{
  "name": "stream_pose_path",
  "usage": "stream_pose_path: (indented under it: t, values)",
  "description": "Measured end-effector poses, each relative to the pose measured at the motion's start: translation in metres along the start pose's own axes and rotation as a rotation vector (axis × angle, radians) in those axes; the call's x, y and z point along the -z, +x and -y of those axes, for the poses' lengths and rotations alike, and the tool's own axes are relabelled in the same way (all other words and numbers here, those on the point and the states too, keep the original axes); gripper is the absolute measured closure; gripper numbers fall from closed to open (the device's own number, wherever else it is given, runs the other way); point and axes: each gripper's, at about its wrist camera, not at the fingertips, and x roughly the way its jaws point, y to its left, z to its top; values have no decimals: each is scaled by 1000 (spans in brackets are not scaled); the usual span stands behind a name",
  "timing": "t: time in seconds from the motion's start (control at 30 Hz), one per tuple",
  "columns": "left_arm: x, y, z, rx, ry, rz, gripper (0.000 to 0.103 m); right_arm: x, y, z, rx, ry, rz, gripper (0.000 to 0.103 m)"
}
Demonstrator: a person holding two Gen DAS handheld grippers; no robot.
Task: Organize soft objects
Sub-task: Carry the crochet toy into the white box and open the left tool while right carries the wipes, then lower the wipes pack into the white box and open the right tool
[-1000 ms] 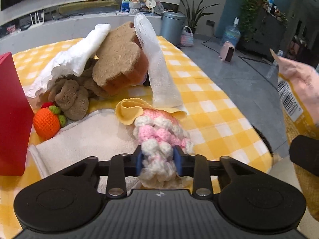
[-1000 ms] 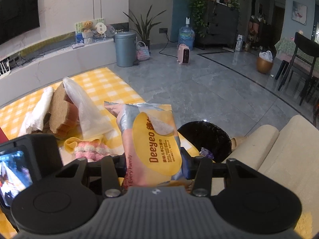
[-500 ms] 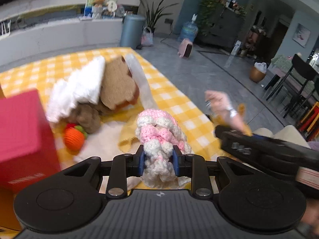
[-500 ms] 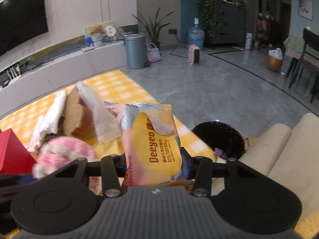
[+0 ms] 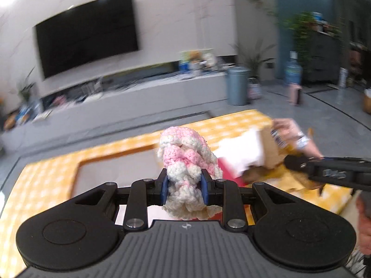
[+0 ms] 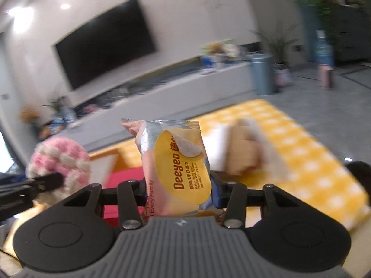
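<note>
My left gripper point(image 5: 184, 189) is shut on a pink and white crocheted toy point(image 5: 185, 157), held up above the yellow checked table point(image 5: 53, 169). The toy also shows at the left of the right wrist view point(image 6: 59, 159). My right gripper point(image 6: 179, 195) is shut on a pink and yellow Deeyeo wipes packet point(image 6: 176, 162), held upright; the gripper shows at the right of the left wrist view point(image 5: 329, 172). A blurred pile of soft things, brown sponge point(image 6: 243, 153) and white cloth point(image 6: 218, 150), lies on the table behind the packet.
A red box point(image 6: 125, 177) stands low between the grippers. An open tray or box with an orange rim point(image 5: 111, 171) sits on the table ahead of the left gripper. A TV wall, a low cabinet and a grey bin point(image 5: 236, 85) lie beyond.
Both grippers have swung left and lifted with their loads. The view now faces the TV wall, and the pile has shifted to the right. The frames are motion-blurred.
</note>
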Motion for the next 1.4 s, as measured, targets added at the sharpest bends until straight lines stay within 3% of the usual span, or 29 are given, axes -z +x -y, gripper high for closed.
stream_pose_path:
  t: [0.2, 0.33, 0.6, 0.77, 0.87, 0.93, 0.97, 1.03, 1.1, 1.2, 1.4]
  values:
    - [32, 1, -73, -76, -98, -97, 72, 5, 5, -67, -124, -48, -26, 57]
    - [49, 19, -102, -51, -126, -136, 72, 8, 10, -100, -137, -74, -47, 57]
    - [78, 41, -119, -119, -76, -187, 72, 19, 32, -157, -134, -166, -89, 57]
    - [88, 41, -127, -244, -36, -213, 72, 24, 53, -177, -150, -227, -130, 57]
    - [87, 39, -131, -214, -65, -229, 70, 31, 66, -189, -141, -260, -165, 57]
    - [86, 36, -130, -219, -50, -220, 66, 35, 71, -196, -134, -273, -184, 57]
    - [85, 33, -127, -223, -31, -212, 57, 36, 73, -198, -125, -280, -192, 57]
    - [83, 24, -125, -190, -24, -196, 50, 38, 78, -201, -106, -293, -200, 57]
    - [78, 10, -133, -166, -60, -140, 31, 37, 81, -202, -90, -294, -202, 57]
    - [68, -21, -150, -191, -100, -16, 15, 35, 88, -203, -52, -269, -207, 57]
    - [65, -44, -191, -231, -238, 33, 13, 46, 112, -217, 23, -269, -239, 57]
